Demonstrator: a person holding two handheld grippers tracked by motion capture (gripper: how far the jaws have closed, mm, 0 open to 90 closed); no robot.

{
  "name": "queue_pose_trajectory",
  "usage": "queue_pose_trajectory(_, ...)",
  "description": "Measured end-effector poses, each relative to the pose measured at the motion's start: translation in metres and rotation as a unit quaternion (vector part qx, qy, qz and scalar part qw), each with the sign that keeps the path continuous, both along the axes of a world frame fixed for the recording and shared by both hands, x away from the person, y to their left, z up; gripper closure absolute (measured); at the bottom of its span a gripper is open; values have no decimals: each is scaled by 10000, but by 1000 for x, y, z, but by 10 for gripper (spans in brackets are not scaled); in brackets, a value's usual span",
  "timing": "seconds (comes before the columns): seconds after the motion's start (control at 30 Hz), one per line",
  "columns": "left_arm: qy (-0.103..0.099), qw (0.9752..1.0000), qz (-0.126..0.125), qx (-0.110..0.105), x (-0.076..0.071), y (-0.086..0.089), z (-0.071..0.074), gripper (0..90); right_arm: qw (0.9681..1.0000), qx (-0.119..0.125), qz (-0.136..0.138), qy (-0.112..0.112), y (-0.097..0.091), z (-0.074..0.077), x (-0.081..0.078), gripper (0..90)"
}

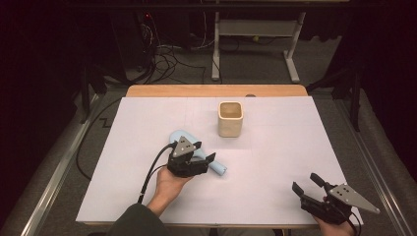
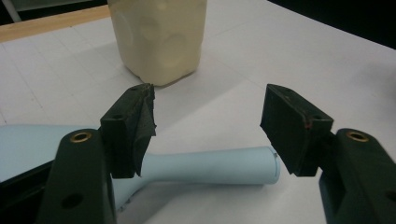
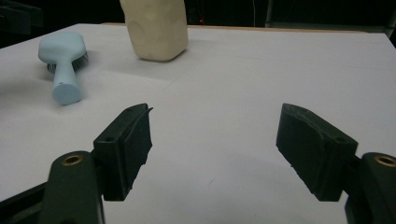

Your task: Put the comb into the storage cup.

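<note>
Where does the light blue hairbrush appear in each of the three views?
High view: the hairbrush lies left of centre on the white table cover, partly under the left gripper.
Left gripper view: its handle lies low, between the open jaws.
Right gripper view: upper left, bristles down.
Shared landmark: the cream square cup beyond the brush.
</note>
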State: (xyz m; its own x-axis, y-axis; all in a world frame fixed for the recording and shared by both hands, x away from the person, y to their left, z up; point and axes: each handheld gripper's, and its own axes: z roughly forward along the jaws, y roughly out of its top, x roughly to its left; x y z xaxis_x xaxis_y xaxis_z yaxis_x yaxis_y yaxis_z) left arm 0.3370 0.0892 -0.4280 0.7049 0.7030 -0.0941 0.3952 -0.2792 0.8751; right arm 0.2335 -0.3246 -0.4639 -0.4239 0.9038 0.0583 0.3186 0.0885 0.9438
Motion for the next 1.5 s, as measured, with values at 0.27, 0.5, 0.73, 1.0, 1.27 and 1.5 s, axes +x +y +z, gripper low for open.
queue_pose_trajectory(0.27, 36, 10000, -45, -11, 7, -11, 2, 356, 10000, 8, 6, 1, 0, 0, 0, 268)
queue_pose_trajectory(0.5, 187, 9998, -80, 16, 15, -21, 1, 357, 10000, 9, 11, 4, 0, 0, 0, 267)
queue_pose_trajectory(0.73, 498, 9987, -90, 82, 22, -28, 7, 380, 10000, 16, 23, 14, 0, 0, 0, 267)
queue_pose_trajectory(1.0, 894, 9954, -93, 342, 31, -34, 17, 444, 10000, 14, 36, -7, 0, 0, 0, 268)
queue_pose_trajectory(1.27, 1091, 9892, -166, 962, 39, -44, 24, 495, 10000, -28, 46, -22, 1, 0, 0, 272)
queue_pose_trajectory(1.5, 1471, 9797, -216, 1342, 48, -53, 28, 532, 10000, -39, 44, -20, 1, 0, 0, 273)
